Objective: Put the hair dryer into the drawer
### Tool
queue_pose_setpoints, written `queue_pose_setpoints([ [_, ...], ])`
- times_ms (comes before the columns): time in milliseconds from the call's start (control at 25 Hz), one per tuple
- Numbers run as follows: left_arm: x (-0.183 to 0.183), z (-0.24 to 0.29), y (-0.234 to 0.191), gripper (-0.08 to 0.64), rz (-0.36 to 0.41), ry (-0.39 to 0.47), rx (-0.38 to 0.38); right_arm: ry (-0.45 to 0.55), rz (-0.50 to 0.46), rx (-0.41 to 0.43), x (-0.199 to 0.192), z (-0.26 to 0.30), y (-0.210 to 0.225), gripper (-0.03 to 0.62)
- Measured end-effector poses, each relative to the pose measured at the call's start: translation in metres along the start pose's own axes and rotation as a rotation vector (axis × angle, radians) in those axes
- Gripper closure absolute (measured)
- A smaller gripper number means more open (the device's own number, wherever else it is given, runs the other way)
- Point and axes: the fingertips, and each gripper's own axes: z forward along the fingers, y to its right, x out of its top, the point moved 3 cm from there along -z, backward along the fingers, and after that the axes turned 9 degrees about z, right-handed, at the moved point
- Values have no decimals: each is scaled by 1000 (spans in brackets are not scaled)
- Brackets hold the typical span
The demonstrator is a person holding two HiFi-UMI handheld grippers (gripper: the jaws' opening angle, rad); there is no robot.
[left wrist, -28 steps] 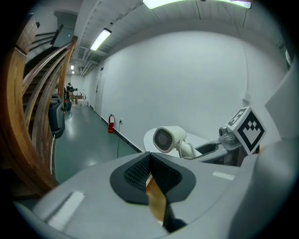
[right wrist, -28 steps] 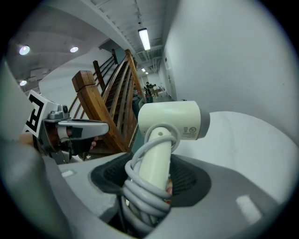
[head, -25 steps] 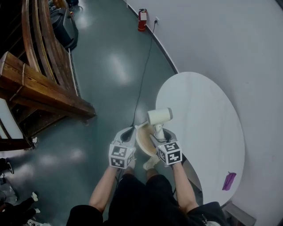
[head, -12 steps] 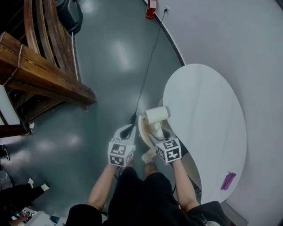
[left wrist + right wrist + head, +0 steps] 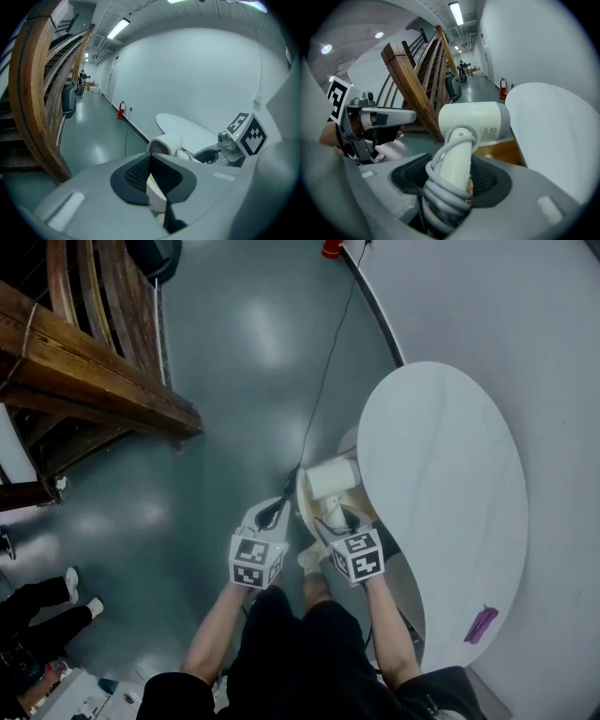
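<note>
A white hair dryer [image 5: 333,478] with its cord wound round the handle is held upright by my right gripper [image 5: 330,521], which is shut on that handle [image 5: 457,164]. Its barrel [image 5: 473,121] hangs over the open wooden drawer [image 5: 305,507] at the left edge of the white oval table [image 5: 441,484]. My left gripper [image 5: 278,510] is just left of the drawer, and a thin pale panel, apparently the drawer front, sits between its jaws [image 5: 152,180]. The left gripper view also shows the hair dryer [image 5: 164,143] beyond the jaws.
A wooden staircase [image 5: 84,381] fills the upper left. A black cable [image 5: 323,381] runs across the grey floor to the drawer area. A purple item [image 5: 481,624] lies on the table's near end. A person's shoes [image 5: 80,592] show at the lower left. The white wall curves along the right.
Both grippers keep their holds. The hair dryer has come a little lower and closer over the open drawer, and the head view has shifted towards the table.
</note>
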Motion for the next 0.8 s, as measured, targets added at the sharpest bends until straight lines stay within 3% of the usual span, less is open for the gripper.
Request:
queue_pose_setpoints([
  [800,-30,23,-1,554,-42,-47,-1,-78,14,-3,-31,23,27,331],
])
